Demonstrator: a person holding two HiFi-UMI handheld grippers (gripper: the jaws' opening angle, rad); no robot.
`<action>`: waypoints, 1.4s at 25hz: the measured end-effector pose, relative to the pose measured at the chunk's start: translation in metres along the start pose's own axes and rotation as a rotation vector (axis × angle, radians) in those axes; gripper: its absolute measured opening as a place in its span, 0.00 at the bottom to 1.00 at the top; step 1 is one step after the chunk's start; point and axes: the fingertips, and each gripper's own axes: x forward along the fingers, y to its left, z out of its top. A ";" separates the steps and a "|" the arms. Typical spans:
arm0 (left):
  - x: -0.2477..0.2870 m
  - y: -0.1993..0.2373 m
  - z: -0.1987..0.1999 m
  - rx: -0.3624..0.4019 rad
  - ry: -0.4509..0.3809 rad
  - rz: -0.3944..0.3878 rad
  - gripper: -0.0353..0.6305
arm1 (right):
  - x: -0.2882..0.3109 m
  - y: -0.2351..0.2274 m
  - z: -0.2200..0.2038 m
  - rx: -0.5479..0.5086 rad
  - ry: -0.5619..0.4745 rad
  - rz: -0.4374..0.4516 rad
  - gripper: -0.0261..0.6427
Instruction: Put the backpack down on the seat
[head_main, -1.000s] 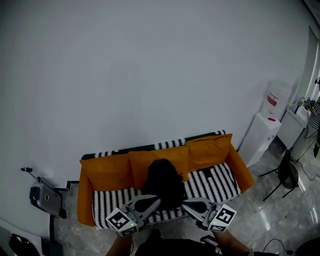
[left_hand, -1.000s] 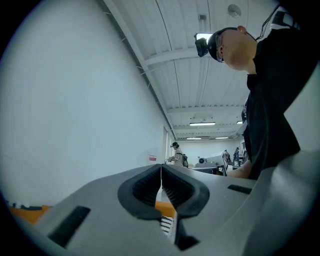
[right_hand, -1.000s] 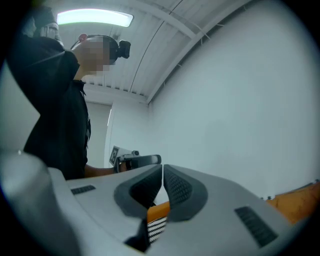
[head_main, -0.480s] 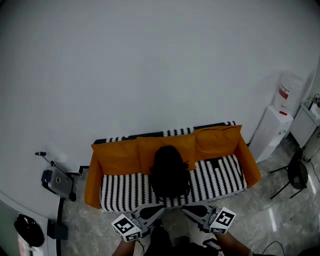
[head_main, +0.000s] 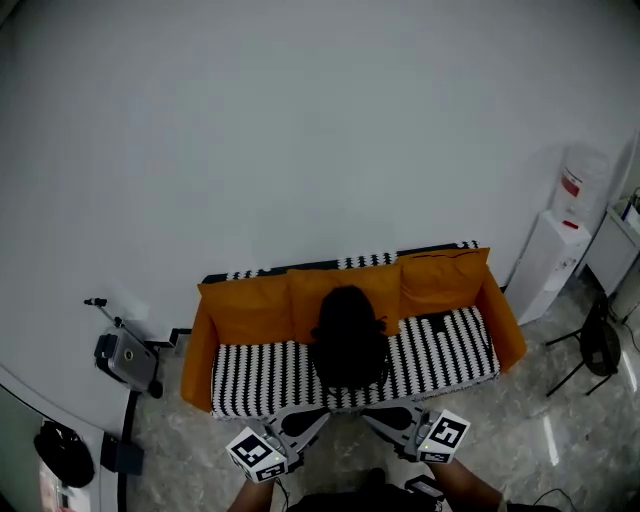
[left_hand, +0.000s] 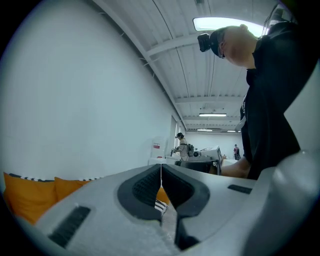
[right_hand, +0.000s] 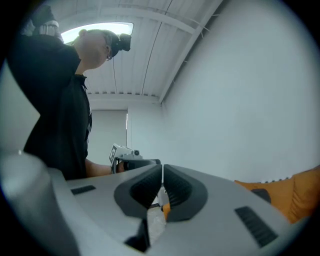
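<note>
The black backpack (head_main: 349, 335) sits upright in the middle of the sofa (head_main: 203, 350). Its base is on the black-and-white zigzag seat (head_main: 255, 378) and its back is against the middle of three orange cushions (head_main: 243, 310). Neither claw touches it. In the head view the left claw (head_main: 316, 417) and the right claw (head_main: 372, 415) are low in the near part of the scene, just at the seat's near edge. They sit one to each side of the backpack's near end, tips angled toward each other, with a strip of grey floor (head_main: 345, 440) between them. The left gripper view shows the left claw (left_hand: 161, 172) narrow, its dark pads (left_hand: 142, 190) pressed together along a thin seam with nothing between them. Beyond it are an orange cushion at the far left, the white wall (head_main: 300, 130) and, at the right, a person in a black shirt (left_hand: 272, 100). The right gripper view shows the right claw (right_hand: 162, 175) narrow and empty too, its pads meeting at the tips, with the other gripper's marker cube (right_hand: 115, 151) showing beyond. A white water dispenser (head_main: 552, 265) stands right of the sofa by the wall. A grey machine (head_main: 125, 358) rests on the floor to the sofa's left.
</note>
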 end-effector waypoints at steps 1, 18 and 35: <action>-0.004 -0.002 0.000 0.000 -0.007 -0.010 0.09 | 0.002 0.004 0.001 -0.016 -0.005 -0.008 0.09; -0.142 -0.049 -0.006 -0.064 -0.055 -0.097 0.09 | 0.043 0.115 -0.013 -0.060 0.042 -0.197 0.08; -0.149 -0.073 -0.046 -0.096 0.035 -0.031 0.09 | 0.015 0.129 -0.040 -0.044 0.163 -0.120 0.08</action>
